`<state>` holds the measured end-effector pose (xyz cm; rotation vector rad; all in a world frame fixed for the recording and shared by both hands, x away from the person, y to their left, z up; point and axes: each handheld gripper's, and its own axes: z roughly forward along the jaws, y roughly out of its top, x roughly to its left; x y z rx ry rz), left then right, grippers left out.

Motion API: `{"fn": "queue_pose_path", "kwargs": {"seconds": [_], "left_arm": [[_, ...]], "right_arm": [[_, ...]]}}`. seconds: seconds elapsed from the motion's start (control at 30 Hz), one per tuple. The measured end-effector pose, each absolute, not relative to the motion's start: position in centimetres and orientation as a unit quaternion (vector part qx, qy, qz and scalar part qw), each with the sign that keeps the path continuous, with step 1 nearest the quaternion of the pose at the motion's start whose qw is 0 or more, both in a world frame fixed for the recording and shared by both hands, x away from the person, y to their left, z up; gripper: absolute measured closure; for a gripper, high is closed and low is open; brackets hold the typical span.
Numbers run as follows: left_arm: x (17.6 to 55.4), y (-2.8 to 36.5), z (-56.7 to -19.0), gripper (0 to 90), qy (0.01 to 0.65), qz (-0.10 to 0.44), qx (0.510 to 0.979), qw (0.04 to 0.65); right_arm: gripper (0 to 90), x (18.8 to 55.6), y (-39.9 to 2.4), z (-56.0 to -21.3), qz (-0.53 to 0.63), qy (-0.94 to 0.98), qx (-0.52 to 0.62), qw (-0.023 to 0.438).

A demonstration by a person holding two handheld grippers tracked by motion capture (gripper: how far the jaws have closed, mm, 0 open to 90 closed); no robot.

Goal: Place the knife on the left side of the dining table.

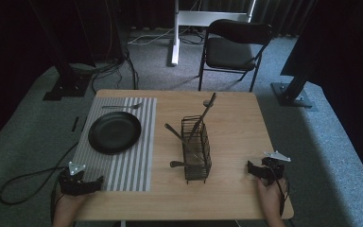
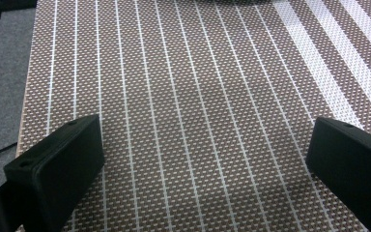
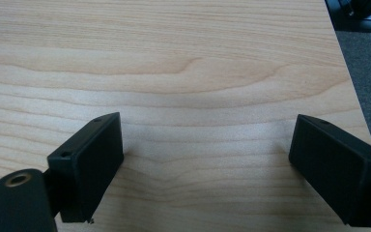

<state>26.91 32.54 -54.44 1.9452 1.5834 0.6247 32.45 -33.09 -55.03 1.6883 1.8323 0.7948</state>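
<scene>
Cutlery basket (image 1: 196,151) sits pretty much in the middle of the wooden table (image 1: 236,127), a black wire thing standing upright. A few utensils (image 1: 199,124) poke out of it: one long handle leans up and away toward the far edge, another sticks out to the left, and a third pokes out low on the left side. Can't tell exactly which is a fork or a spoon from here.

Left of the basket there's a striped placemat (image 1: 137,156) with a black plate (image 1: 115,132) on it, and a piece of silverware (image 1: 122,107) lies across the mat just beyond the plate.

The left gripper (image 1: 81,184) is down at the near left corner, over the near edge of the placemat. In the left gripper view its jaws are spread wide with just the woven mat (image 2: 198,121) between them, holding nothing.

The right gripper (image 1: 260,170) is at the near right corner, well apart from the basket. The right gripper view shows its jaws wide apart too, bare wood (image 3: 198,96) between them.

A folding chair (image 1: 234,47) stands on the carpet past the far edge.
</scene>
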Motion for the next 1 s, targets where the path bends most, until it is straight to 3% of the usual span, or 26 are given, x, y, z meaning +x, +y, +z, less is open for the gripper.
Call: {"fn": "queue_pose_path", "kwargs": {"seconds": [0.43,1.0], "left_arm": [[26.7,32.9,-53.8,1.4,0.588,0.196,0.721,0.308],[27.5,27.8,-49.3,1.6,0.509,0.212,0.767,0.329]], "right_arm": [[11.2,32.4,-33.1,-55.0,0.293,0.674,0.626,0.261],[11.3,32.4,-33.1,-55.0,0.293,0.674,0.626,0.261]]}}
